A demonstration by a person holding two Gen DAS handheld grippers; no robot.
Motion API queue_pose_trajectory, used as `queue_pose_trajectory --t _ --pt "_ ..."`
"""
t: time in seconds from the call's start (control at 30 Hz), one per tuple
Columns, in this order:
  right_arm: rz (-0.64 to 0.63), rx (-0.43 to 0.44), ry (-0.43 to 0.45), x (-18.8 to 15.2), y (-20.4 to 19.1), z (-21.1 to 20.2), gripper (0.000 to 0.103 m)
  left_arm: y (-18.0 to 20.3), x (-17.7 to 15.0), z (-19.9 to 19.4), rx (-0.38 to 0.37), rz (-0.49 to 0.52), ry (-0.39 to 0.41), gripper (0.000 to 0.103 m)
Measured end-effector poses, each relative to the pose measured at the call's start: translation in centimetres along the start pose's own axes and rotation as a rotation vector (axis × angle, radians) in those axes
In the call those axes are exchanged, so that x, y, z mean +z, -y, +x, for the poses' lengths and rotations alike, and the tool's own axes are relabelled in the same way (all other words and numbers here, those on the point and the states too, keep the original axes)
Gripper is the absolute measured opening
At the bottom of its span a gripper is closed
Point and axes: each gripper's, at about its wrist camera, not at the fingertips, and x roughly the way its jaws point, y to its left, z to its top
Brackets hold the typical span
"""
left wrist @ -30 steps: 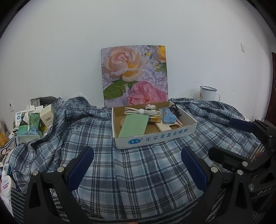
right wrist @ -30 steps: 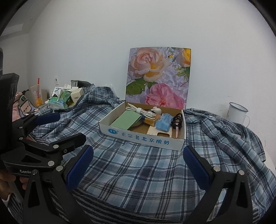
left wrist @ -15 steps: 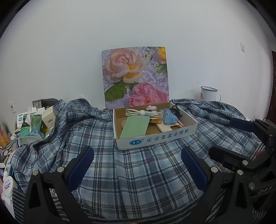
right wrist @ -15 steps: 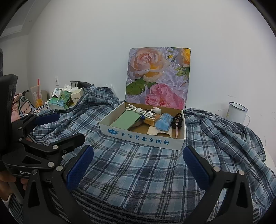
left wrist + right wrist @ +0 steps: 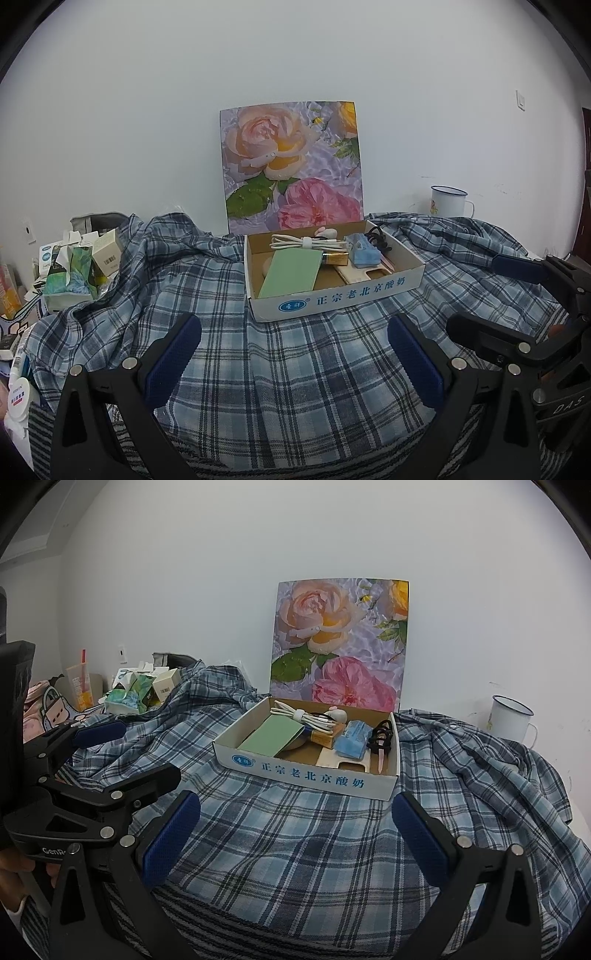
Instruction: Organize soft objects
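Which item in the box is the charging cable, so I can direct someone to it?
Find the open cardboard box sitting on the plaid shirt before the rose picture. At its back edge lies the white cable, the only coiled cord, cinched by a white strap.

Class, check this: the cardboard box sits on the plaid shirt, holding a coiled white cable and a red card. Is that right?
Not quite. The card is green, not red, as the left wrist view shows. The cardboard box does sit on the plaid shirt, holding the coiled white cable.
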Motion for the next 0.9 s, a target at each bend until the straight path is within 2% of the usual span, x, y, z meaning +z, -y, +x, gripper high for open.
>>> queue_pose_trajectory --t 0.9 --pt "0.003 0.002 -0.006 -0.23 -0.11 0.03 0.103 -0.01 0.0 0.1 0.005 0.001 -0.001 0.102"
